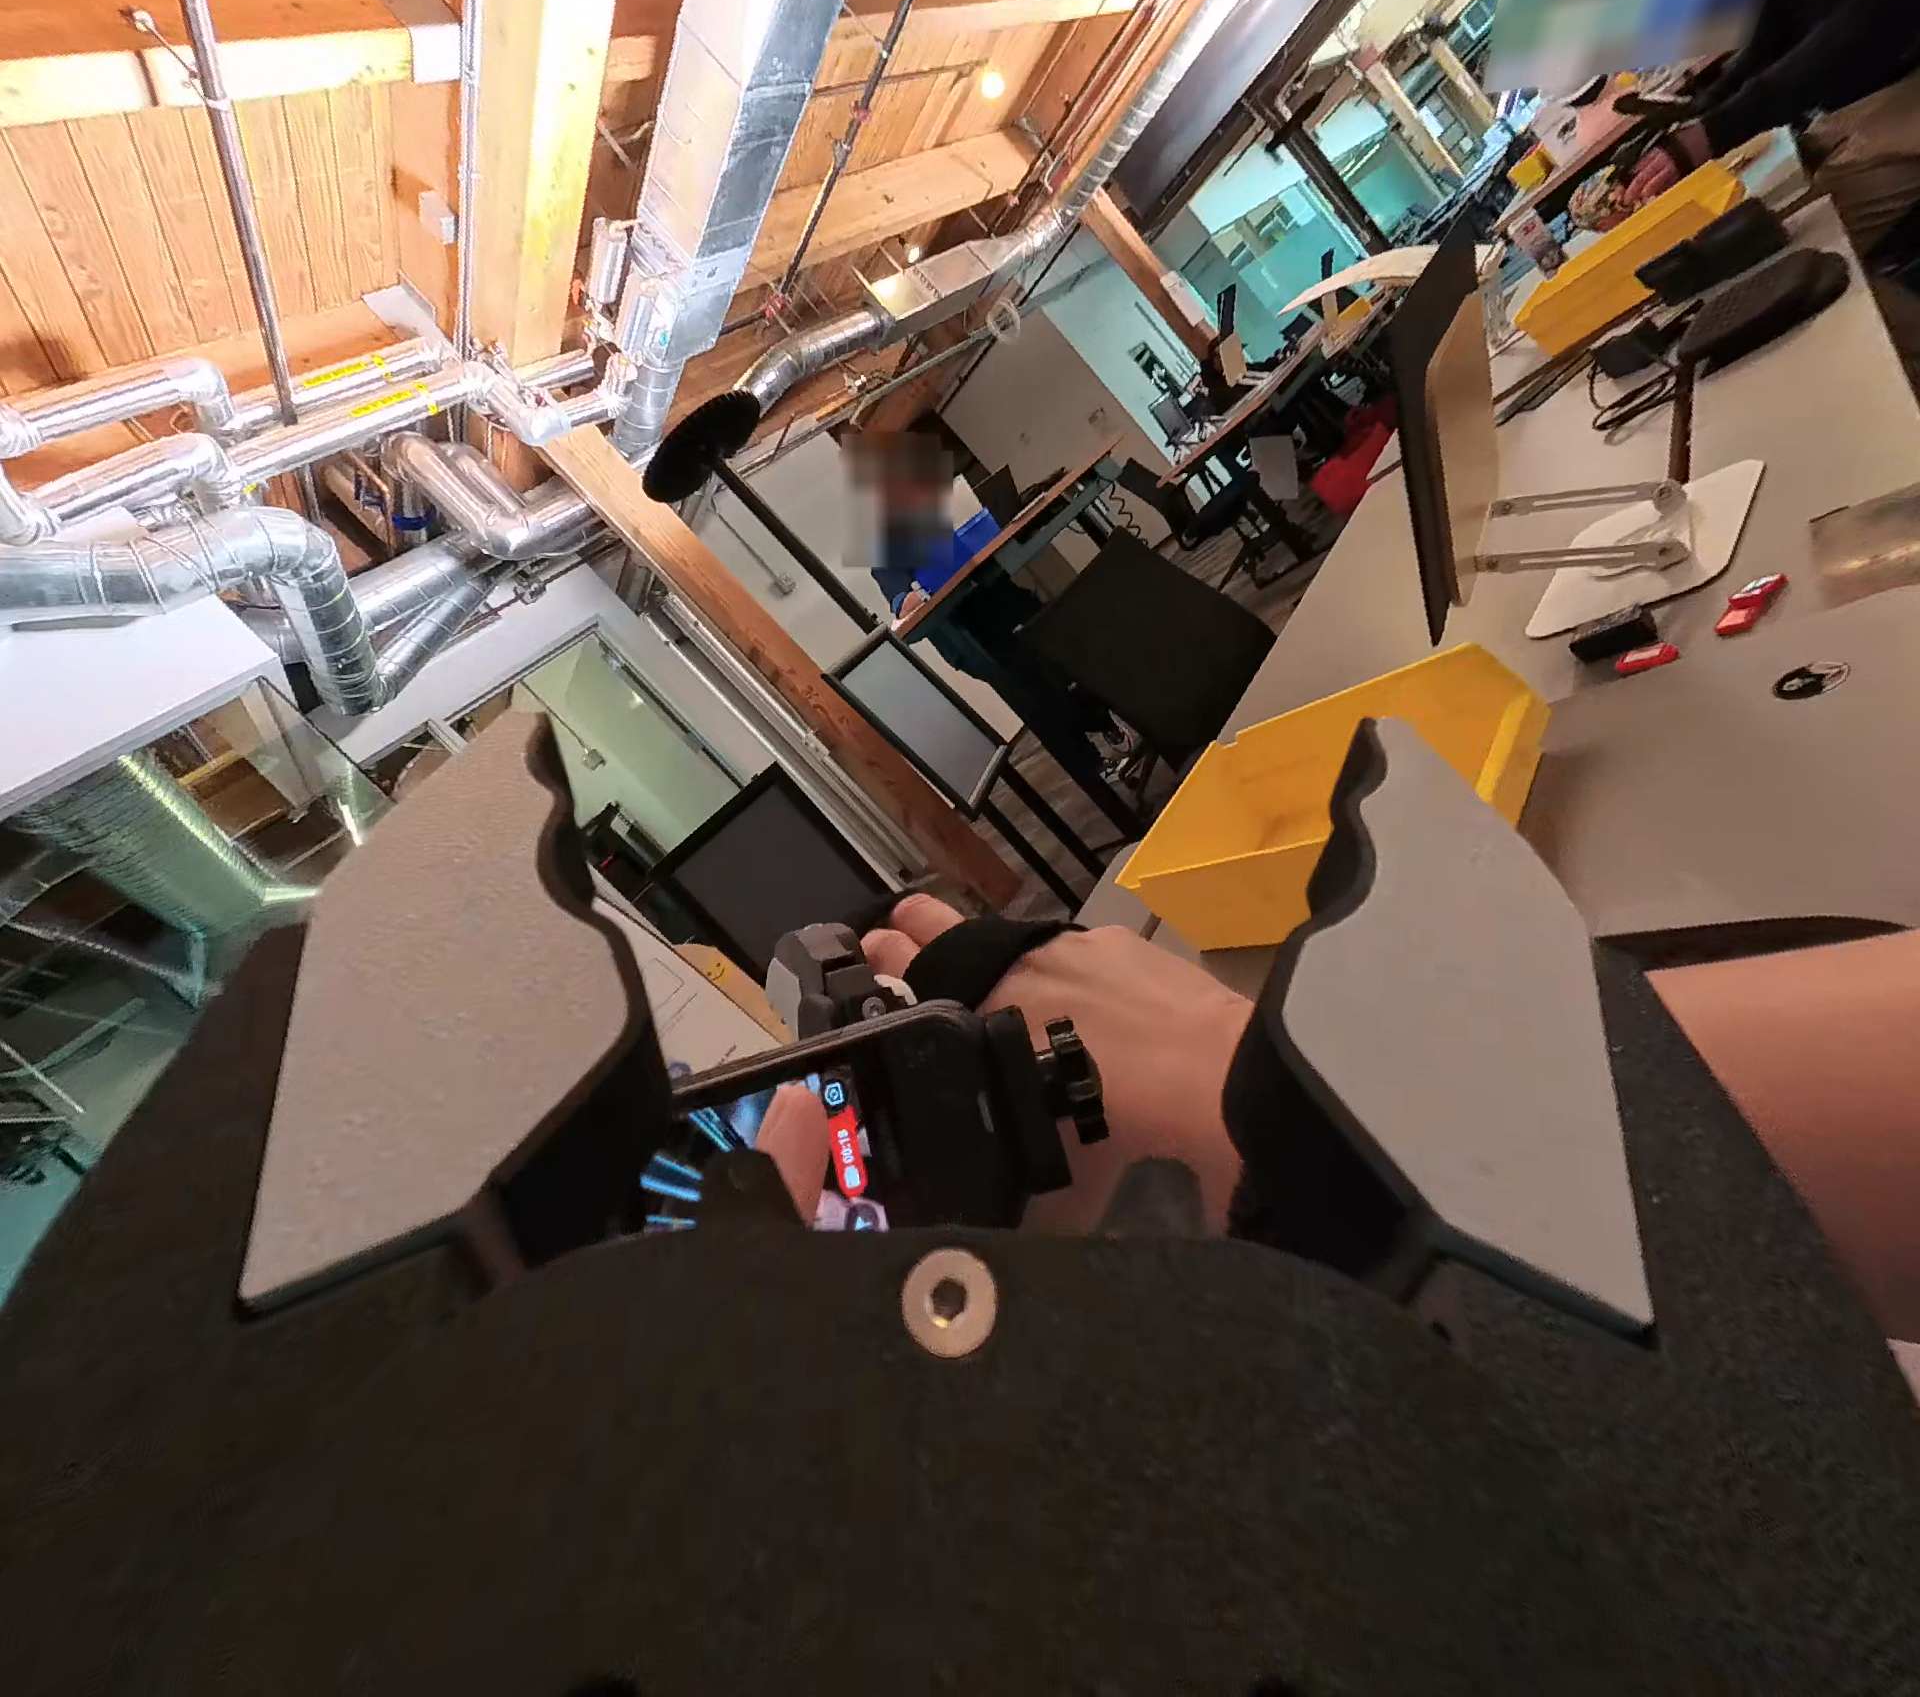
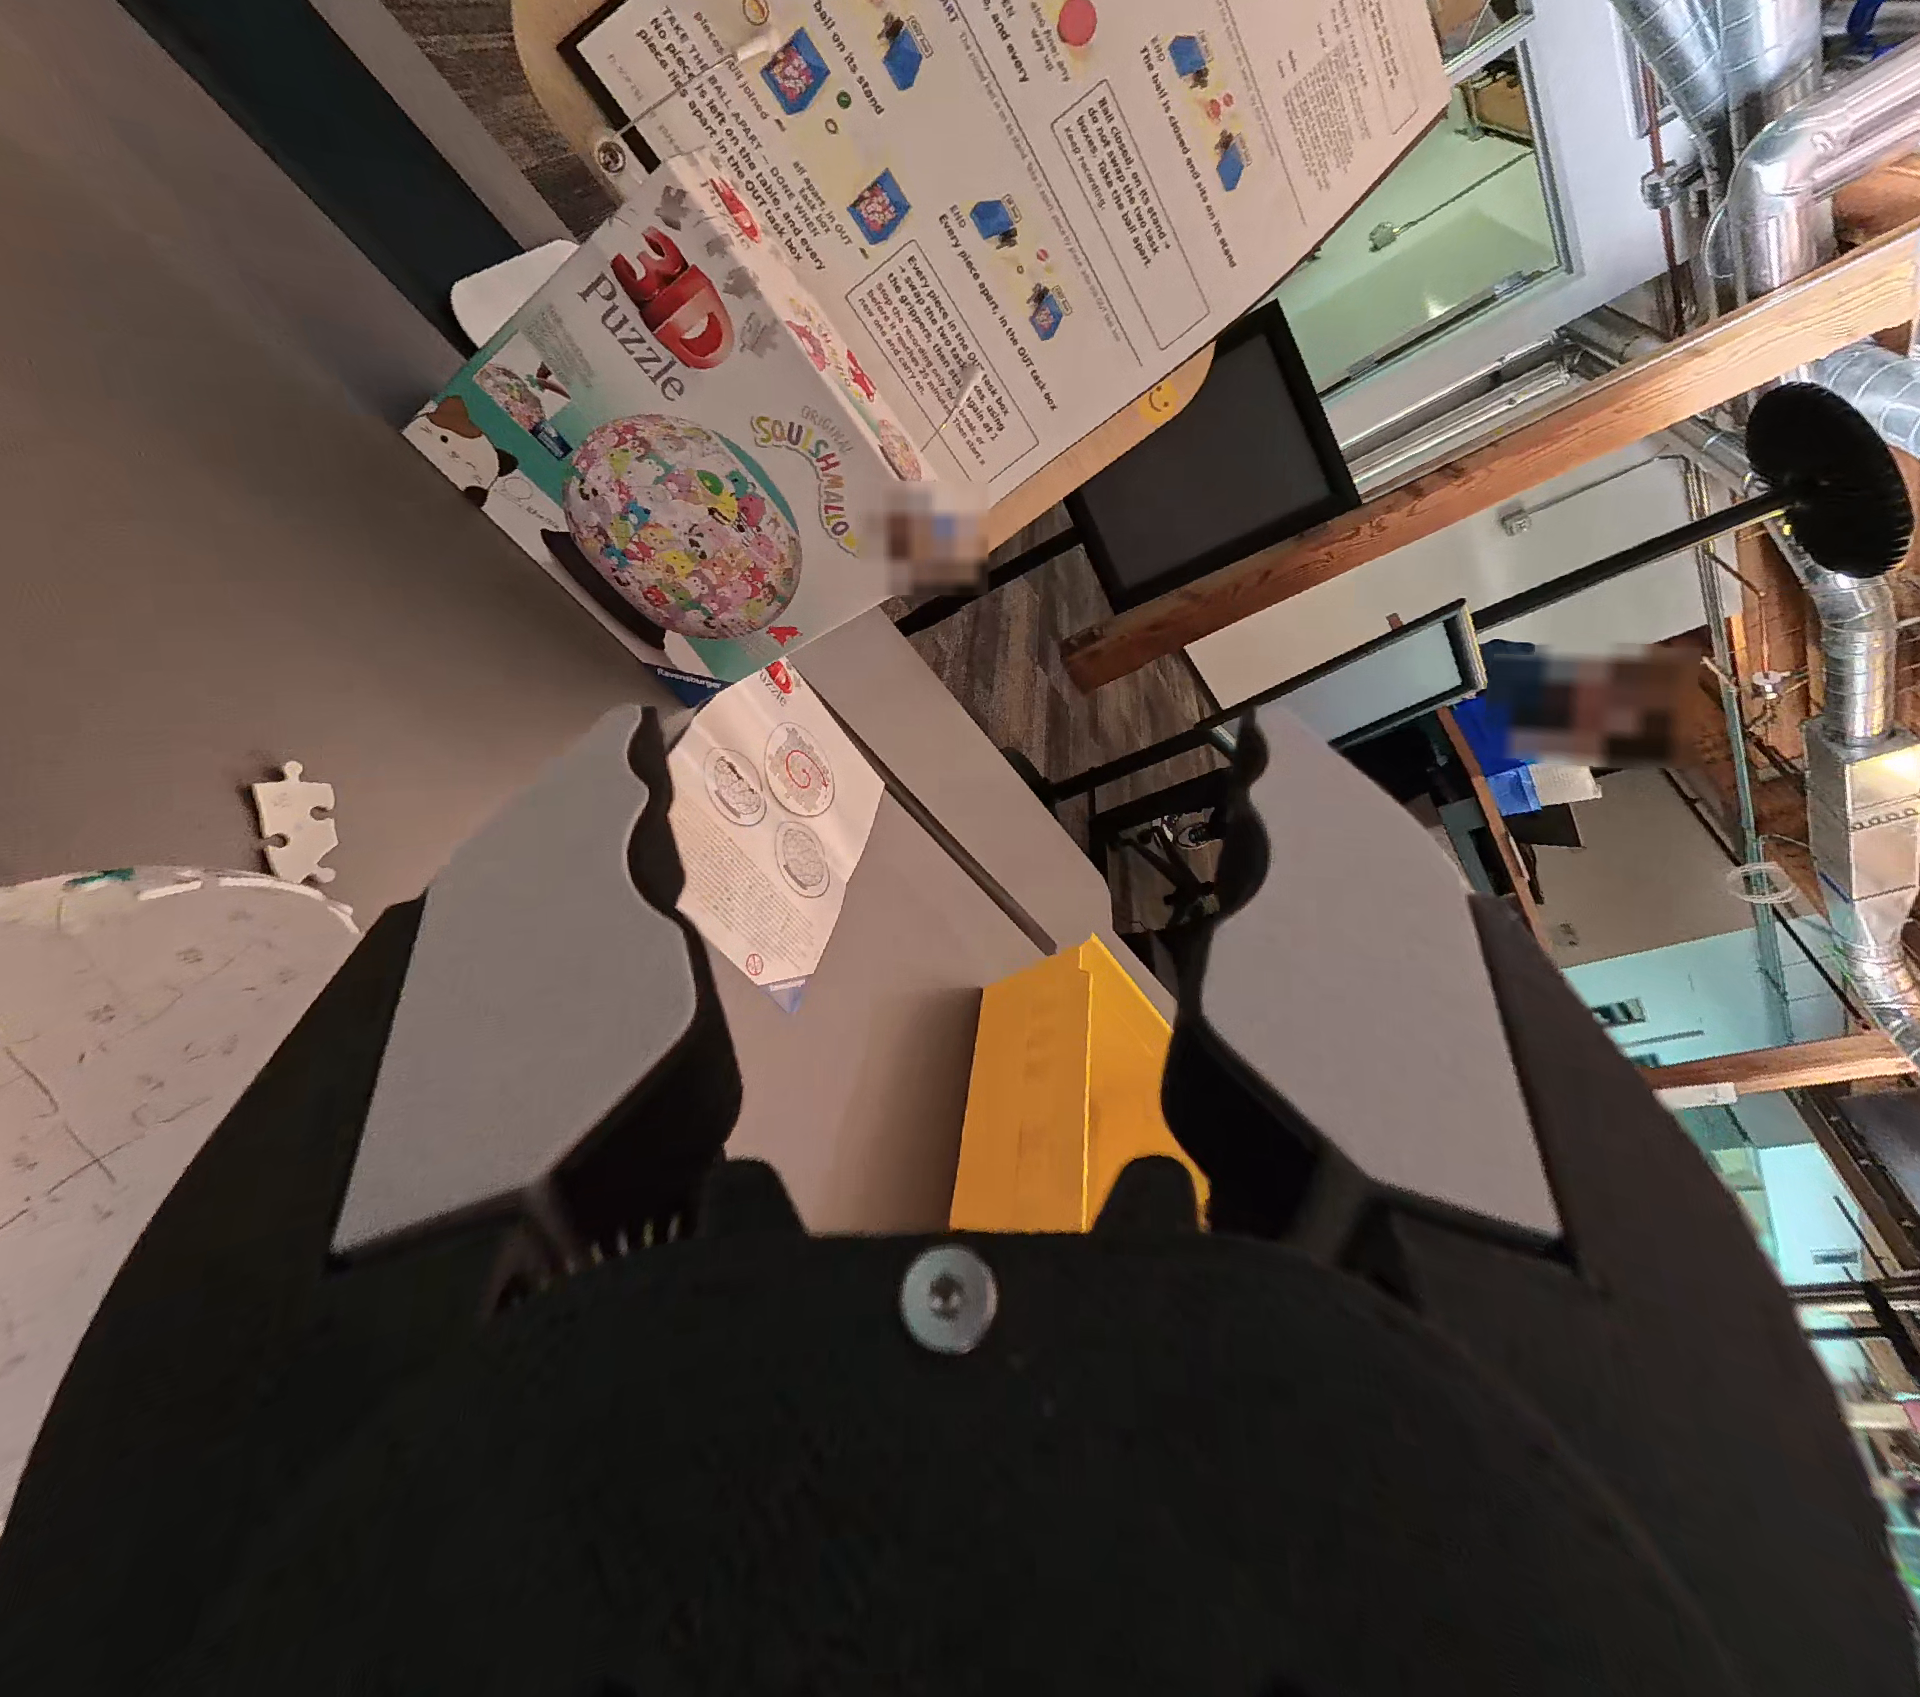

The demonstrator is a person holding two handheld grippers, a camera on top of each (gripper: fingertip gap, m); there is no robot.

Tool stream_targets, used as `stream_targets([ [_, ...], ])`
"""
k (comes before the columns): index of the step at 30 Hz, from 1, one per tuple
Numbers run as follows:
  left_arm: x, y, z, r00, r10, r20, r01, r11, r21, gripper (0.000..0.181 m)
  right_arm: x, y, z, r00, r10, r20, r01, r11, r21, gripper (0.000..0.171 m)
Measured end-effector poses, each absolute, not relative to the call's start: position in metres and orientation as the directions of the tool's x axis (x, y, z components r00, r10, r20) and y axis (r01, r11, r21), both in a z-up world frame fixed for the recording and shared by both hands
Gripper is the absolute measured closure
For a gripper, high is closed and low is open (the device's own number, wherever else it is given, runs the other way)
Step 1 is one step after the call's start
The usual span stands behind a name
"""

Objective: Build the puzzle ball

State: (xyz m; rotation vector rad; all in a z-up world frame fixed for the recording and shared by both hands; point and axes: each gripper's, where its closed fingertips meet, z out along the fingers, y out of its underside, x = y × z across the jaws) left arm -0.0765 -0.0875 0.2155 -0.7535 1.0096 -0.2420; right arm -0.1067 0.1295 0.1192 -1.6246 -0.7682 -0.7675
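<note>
Left gripper [image 1: 961, 774]: fingers spread, nothing between, tilted up w/ yellow plastic bin [image 1: 1340, 826] beyond on grey worktop [image 1: 1683, 774]. Right gripper [image 2: 945, 764]: fingers spread, empty, above same bin [image 2: 1060, 1097]. Loose white puzzle piece [image 2: 298, 819] lies left of bin; part-built white puzzle ball shell [image 2: 135, 1013] just beside piece; printed puzzle box [image 2: 665, 452] farther behind.
</note>
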Motion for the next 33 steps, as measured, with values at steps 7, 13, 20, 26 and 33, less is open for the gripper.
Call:
stream_targets([
  [7,-0.067,-0.078,0.204,0.503,-0.522,-0.689,-0.178,0.717,-0.674,0.047,-0.109,0.130,0.115,0.581,0.107,0.807,0.811,-0.162,-0.563,0.069],
  [13,-0.067,-0.075,0.203,0.501,-0.530,-0.684,-0.186,0.706,-0.683,0.047,-0.109,0.133,0.106,0.579,0.134,0.804,0.813,-0.178,-0.555,0.069],
  [20,-0.087,-0.101,0.220,0.529,-0.517,-0.673,-0.129,0.735,-0.666,0.047,-0.103,0.137,0.098,0.595,0.147,0.790,0.801,-0.183,-0.570,0.068],
  [26,-0.135,-0.076,0.223,0.631,-0.484,-0.606,-0.186,0.664,-0.724,0.047,-0.086,0.141,0.104,0.643,0.129,0.755,0.765,-0.144,-0.627,0.068],
  [33,-0.236,0.006,0.162,0.740,-0.502,-0.448,-0.305,0.343,-0.888,0.071,-0.011,0.146,0.128,0.865,0.150,0.478,0.467,0.104,-0.878,0.076],
])
